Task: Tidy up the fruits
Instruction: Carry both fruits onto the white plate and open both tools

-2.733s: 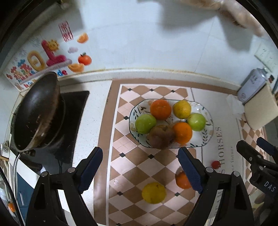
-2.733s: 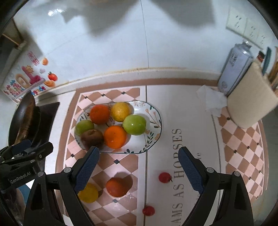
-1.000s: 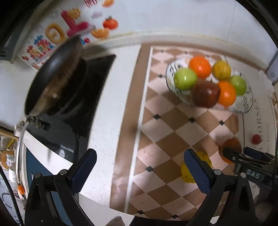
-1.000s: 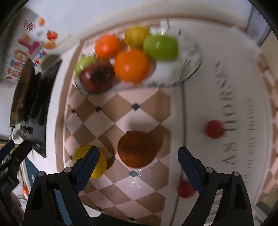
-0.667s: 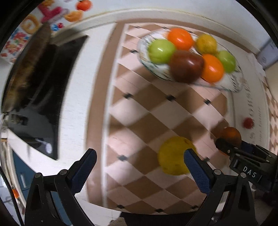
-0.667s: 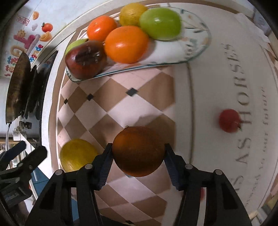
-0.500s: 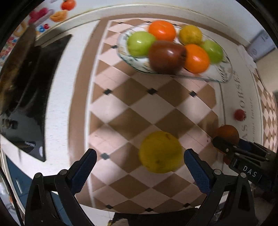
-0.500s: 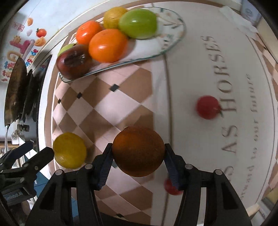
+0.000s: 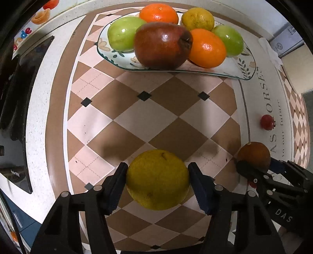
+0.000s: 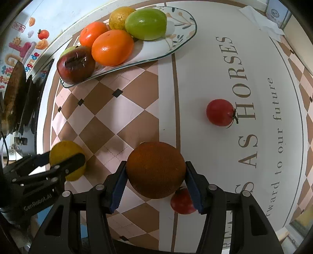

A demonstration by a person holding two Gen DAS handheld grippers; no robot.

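A yellow citrus fruit (image 9: 157, 179) lies on the checkered mat between the pads of my left gripper (image 9: 157, 175). Its jaws are closing and both pads touch the fruit's sides. My right gripper (image 10: 155, 172) is shut on a dark orange (image 10: 155, 170) just to the right of it. Each gripper also shows in the other's view: the left gripper (image 10: 66, 156) around the yellow fruit (image 10: 64, 148), the right gripper (image 9: 254, 166) around the dark orange (image 9: 254, 154). The glass plate (image 9: 242, 72) at the back holds green apples, oranges, a yellow citrus and a dark red fruit (image 9: 162, 45).
Two small red tomatoes lie on the mat's white part: one (image 10: 220, 112) to the right, one (image 10: 182, 203) under the right gripper. A dark pan (image 10: 13, 97) sits on the black stove (image 9: 11, 97) at the left. A crumpled tissue (image 10: 262, 17) lies at the far right.
The left gripper came down and to the right over the yellow fruit, and its jaws closed in on it. The right gripper closed on the dark orange and has stayed put since.
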